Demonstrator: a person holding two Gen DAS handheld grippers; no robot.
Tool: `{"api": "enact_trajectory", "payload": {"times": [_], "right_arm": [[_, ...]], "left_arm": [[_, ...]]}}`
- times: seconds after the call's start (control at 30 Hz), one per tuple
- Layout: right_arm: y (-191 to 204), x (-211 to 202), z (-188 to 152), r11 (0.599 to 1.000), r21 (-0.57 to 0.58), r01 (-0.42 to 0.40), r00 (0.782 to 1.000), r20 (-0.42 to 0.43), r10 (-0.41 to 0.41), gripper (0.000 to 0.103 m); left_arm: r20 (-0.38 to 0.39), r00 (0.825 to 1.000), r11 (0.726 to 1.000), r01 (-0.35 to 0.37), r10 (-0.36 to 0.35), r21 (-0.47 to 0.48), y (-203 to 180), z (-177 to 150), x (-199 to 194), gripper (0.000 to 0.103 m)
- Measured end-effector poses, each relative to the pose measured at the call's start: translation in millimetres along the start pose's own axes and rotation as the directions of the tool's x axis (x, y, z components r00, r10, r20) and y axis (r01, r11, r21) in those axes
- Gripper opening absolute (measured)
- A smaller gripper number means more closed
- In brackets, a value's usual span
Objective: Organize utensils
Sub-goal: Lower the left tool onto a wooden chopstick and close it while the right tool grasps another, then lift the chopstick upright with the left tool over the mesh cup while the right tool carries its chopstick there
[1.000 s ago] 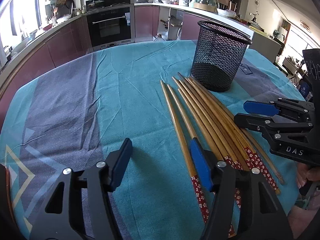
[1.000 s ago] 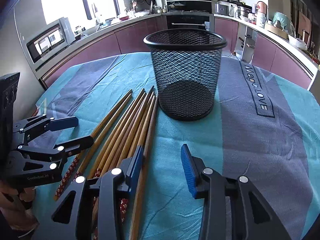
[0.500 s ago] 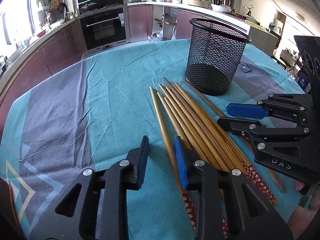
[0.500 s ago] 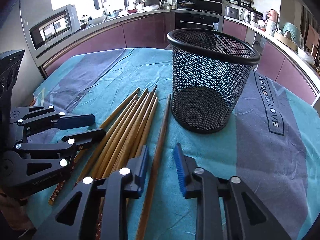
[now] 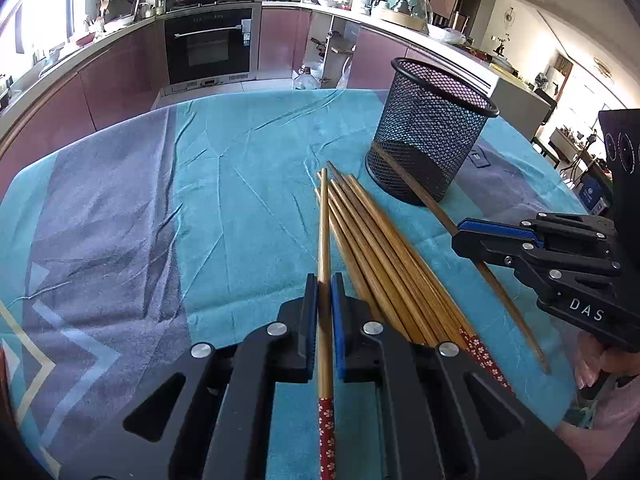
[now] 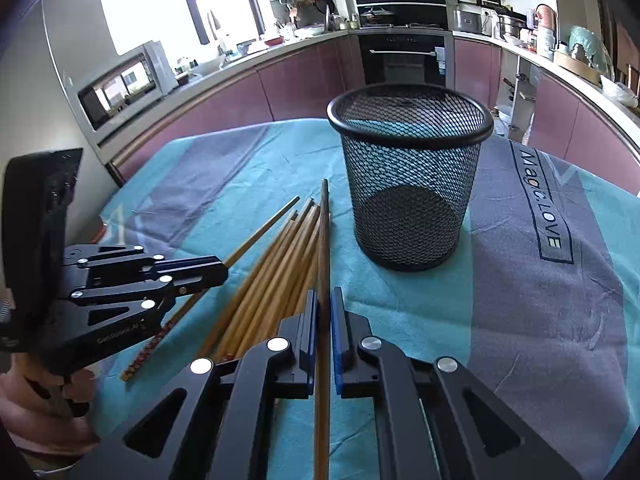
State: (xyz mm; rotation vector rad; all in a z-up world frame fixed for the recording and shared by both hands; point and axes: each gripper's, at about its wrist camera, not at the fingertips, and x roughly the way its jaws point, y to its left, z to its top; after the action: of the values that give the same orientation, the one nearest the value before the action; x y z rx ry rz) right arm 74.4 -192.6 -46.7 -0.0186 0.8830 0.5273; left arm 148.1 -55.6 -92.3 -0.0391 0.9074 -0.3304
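left gripper (image 5: 325,280): just closed, now pinching one light bamboo chopstick (image 5: 325,240) at the left edge of the pile, red flowered end toward the hand.
chopstick pile (image 5: 384,256): lying side by side on the teal cloth (image 5: 240,200) over the bench, tips pointing at the holder.
right gripper (image 6: 325,296): just closed, now pinching one darker chopstick (image 6: 325,232) at the right edge of the pile.
mesh holder (image 6: 410,184): upright beside the pile, empty.
progress: barely begun; two sticks gripped, none in the holder, the rest left to move.
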Motion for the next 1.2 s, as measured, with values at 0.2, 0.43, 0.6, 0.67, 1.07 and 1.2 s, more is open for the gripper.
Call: {"api": "enact_trajectory", "payload": {"times": [0.2,0.43,0.6,0.67,1.07,1.2], "right_arm": [[3,-32,10,0.997,-0.001,-0.071,0.993,0.095,0.071,0.006],[3,-71,27,0.995,-0.016,-0.099,0.969,0.226,0.1,0.006],[-2,-91,39,0.995,-0.029,-0.098,0.949,0.299,0.102,0.005],[-4,-98,46,0.994,-0.033,-0.1,0.942,0.32,0.105,0.005],[-26,-134,98,0.997,-0.064,-0.042,0.895,0.441,0.066,0.005],[-39,-136,110,0.999,-0.049,-0.019,0.888,0.457,0.04,0.005]], "left_arm": [[0.061,0.995,0.997,0.082,-0.082,-0.008,7,11,-31,0.008],[0.177,0.966,0.982,0.187,-0.187,0.015,6,37,-81,0.007],[0.254,0.938,0.971,0.235,-0.237,0.038,-1,58,-112,0.007],[0.279,0.928,0.968,0.246,-0.248,0.042,-4,67,-121,0.007],[0.413,0.872,0.964,0.252,-0.264,0.084,-32,142,-156,0.007],[0.425,0.866,0.965,0.24,-0.262,0.105,-44,166,-156,0.007]]}}
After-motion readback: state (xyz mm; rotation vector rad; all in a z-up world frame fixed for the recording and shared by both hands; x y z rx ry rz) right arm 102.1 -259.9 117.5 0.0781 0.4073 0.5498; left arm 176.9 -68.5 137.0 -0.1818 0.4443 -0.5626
